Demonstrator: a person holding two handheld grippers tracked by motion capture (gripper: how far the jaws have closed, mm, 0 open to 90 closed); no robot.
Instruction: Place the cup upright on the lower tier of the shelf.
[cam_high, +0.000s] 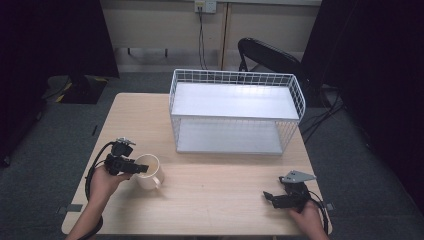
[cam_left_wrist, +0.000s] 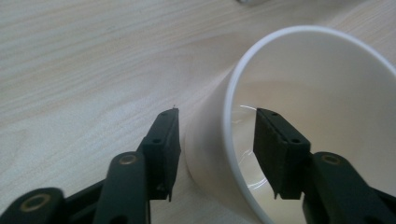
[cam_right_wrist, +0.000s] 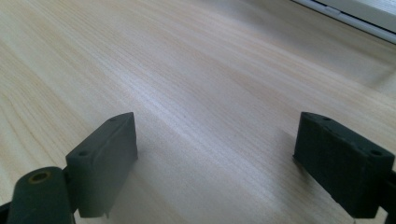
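Currently grasp step: left claw (cam_left_wrist: 217, 135) straddles the wall of the white cup (cam_left_wrist: 299, 116) on the counter (cam_high: 215, 190), one jaw inside, one outside, not yet pressing. Next: finish clamping, then lift. Right claw (cam_right_wrist: 224, 154) idle, jaws wide apart.

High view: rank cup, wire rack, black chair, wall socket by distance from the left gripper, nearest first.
From the left gripper:
1. cup, at the jaws, table's front left; its wall sits between them.
2. wire rack, mid-table toward the back.
3. black chair, behind the rack on the floor.
4. wall socket, on the back wall.
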